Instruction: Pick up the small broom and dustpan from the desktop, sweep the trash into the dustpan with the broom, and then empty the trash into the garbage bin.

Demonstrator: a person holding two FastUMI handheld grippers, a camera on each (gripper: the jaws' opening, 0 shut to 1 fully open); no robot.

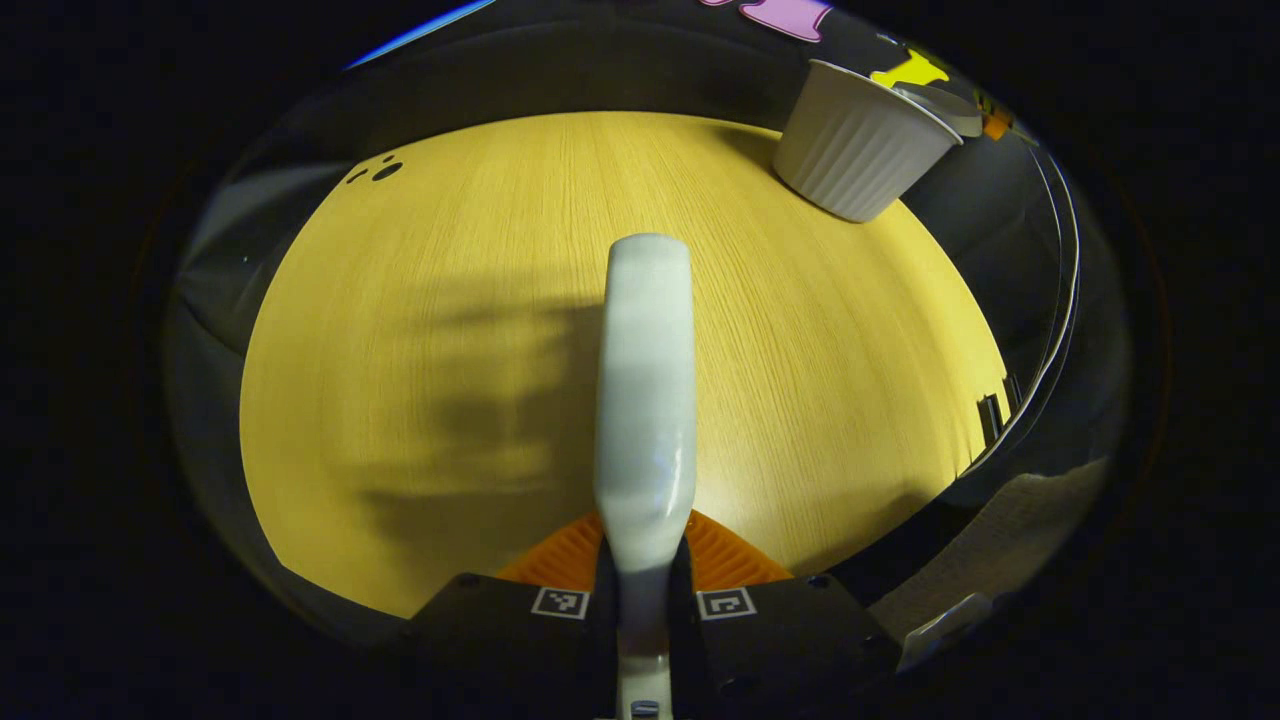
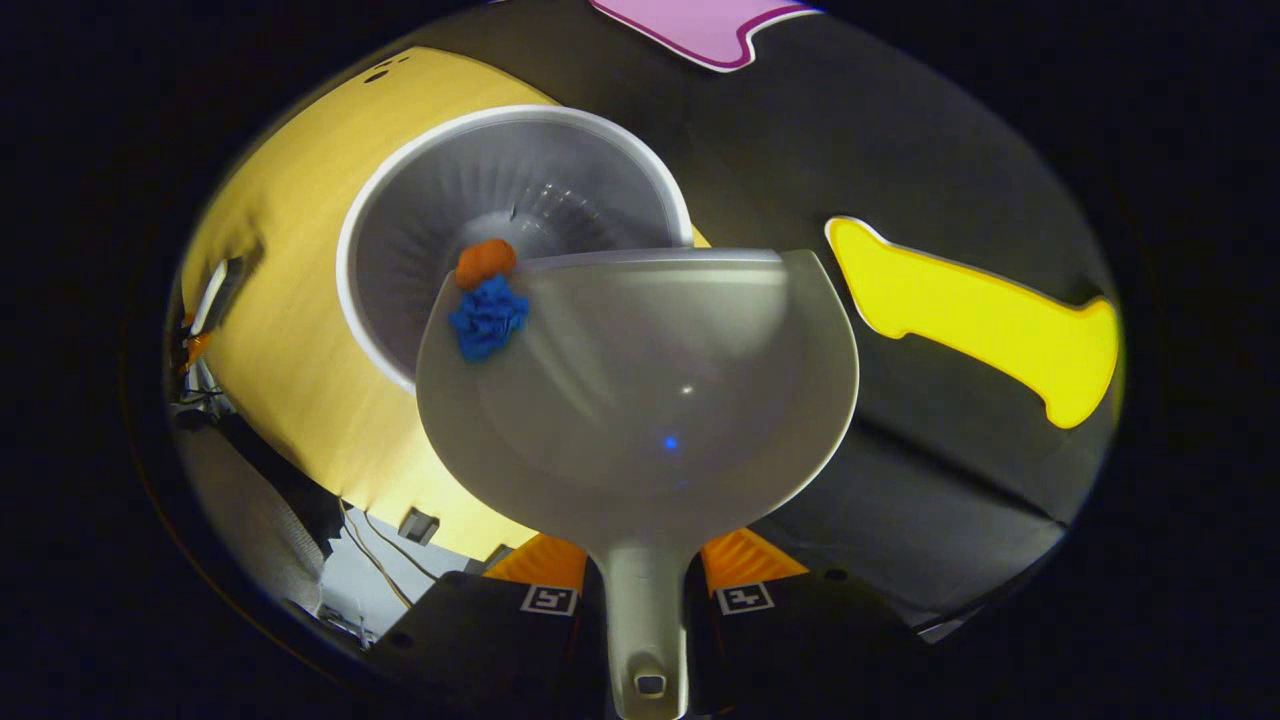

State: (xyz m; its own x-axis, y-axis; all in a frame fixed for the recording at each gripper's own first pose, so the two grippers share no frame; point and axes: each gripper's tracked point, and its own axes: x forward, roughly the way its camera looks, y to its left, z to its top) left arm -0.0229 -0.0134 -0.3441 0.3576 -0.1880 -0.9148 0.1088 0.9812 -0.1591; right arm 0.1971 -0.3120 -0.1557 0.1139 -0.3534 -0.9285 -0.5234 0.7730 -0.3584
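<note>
The right tool point(image 2: 645, 590) was clamped on the handle of the dustpan point(image 2: 640, 400), both fingers pressing its neck. The pan was held over the rim of the garbage bin point(image 2: 400, 200), which stood at the far right corner of the worktop point(image 2: 290, 340). Two pieces of trash, a blue wad point(image 2: 488, 318) and an orange wad point(image 2: 485, 262), lay at the pan's far left lip, right above the bin's opening and not yet dropped.

The step in hand appeared to be the emptying. To do it well, the pan's lip should be kept inside the bin's rim and tipped further toward the left corner, so both wads slide off together; a gentle shake would free a clinging piece.

The left tool point(image 1: 643, 590) was closed on the broom point(image 1: 645, 400) handle, held above bare worktop, well apart from the bin.
</note>
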